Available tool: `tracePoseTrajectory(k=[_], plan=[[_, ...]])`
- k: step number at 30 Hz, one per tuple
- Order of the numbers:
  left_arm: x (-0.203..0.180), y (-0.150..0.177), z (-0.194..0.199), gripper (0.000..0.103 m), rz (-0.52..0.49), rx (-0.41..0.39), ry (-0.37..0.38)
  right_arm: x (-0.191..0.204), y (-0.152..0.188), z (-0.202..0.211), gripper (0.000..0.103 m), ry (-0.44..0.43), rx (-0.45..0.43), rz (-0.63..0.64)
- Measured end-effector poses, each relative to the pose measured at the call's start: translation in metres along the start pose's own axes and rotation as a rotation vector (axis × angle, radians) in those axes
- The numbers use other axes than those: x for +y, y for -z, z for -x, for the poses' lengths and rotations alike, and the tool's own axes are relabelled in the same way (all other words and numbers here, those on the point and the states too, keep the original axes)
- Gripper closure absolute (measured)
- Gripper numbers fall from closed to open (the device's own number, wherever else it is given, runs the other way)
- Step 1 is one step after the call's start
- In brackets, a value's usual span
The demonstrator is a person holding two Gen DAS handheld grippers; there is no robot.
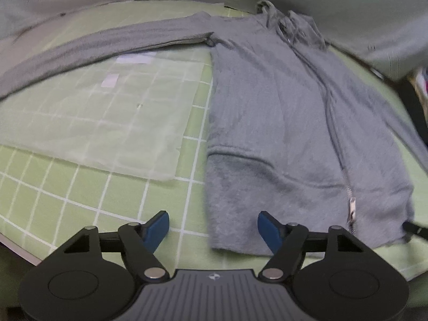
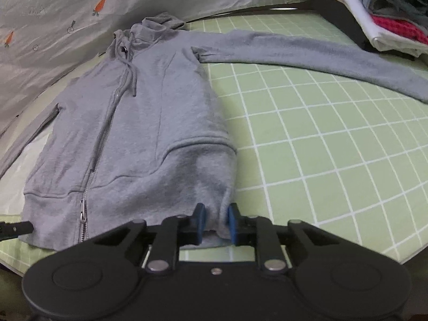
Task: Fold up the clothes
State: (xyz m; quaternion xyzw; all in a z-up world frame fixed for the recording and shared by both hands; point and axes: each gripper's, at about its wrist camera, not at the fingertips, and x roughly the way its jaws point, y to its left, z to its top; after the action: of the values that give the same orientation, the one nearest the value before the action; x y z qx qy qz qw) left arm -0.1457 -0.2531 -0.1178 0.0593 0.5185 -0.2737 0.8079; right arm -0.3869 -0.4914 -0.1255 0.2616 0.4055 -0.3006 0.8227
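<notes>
On the green gridded mat, the grey zip-up fleece hoodie lies flat, sleeves spread. The right gripper pinches its near hem corner; the left gripper gapes wide (gripping nothing). A one-sided lift could skew the fold.

Each tool is black, with blue fingertips, round side discs and shiny silver screws
</notes>
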Motion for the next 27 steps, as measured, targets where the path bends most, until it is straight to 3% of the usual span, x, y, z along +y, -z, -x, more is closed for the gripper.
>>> tracePoseTrajectory(k=[1,4,5,6,7,9,11,14,16,18,20,23,25,26,27], plan=[[-0.001,-0.001,-0.001,0.032,-0.002,0.002,0.015,-0.001,0.0,0.0,0.084,-0.002,0.002,0.001],[-0.005,-0.004,-0.003,0.048,-0.007,0.007,0.059,0.001,-0.002,-0.002,0.082,0.0,0.009,0.021],[-0.007,-0.004,-0.004,0.06,-0.016,0.012,0.069,0.001,-0.003,-0.002,0.082,0.001,0.011,0.031],[-0.011,-0.004,-0.005,0.083,-0.031,0.021,0.074,0.002,-0.003,-0.001,0.082,0.001,0.008,0.036],[-0.014,-0.004,-0.007,0.092,-0.045,0.029,0.08,0.002,-0.003,0.0,0.085,0.001,0.005,0.04],[-0.018,-0.005,-0.002,0.093,-0.064,0.015,0.075,0.001,-0.004,0.003,0.097,-0.016,-0.007,0.043],[-0.022,-0.008,0.012,0.093,-0.076,-0.027,0.061,0.0,-0.007,0.013,0.098,-0.041,-0.032,0.041],[-0.026,-0.017,0.059,0.093,-0.048,-0.135,0.103,0.002,-0.016,0.049,0.098,-0.099,-0.097,0.061],[-0.028,-0.019,0.077,0.093,-0.061,-0.163,0.077,0.003,-0.022,0.07,0.098,-0.13,-0.13,0.076],[-0.03,-0.018,0.083,0.091,-0.075,-0.168,0.026,0.001,-0.019,0.058,0.098,-0.09,-0.059,0.101],[-0.026,-0.008,0.059,0.09,-0.051,-0.088,-0.052,-0.001,-0.016,0.047,0.097,-0.049,0.012,0.125],[-0.026,0.007,0.036,0.089,-0.03,0.013,-0.167,-0.005,-0.011,0.031,0.075,0.015,0.1,0.15],[-0.025,0.013,0.043,0.073,0.017,-0.015,-0.146,-0.01,-0.012,0.035,0.042,-0.001,0.068,0.144],[-0.024,0.015,0.045,0.056,0.054,-0.021,-0.133,-0.01,-0.015,0.035,0.036,0.0,0.056,0.155],[-0.025,0.016,0.044,0.044,0.082,-0.024,-0.134,-0.011,-0.017,0.035,0.027,0.001,0.043,0.167]])
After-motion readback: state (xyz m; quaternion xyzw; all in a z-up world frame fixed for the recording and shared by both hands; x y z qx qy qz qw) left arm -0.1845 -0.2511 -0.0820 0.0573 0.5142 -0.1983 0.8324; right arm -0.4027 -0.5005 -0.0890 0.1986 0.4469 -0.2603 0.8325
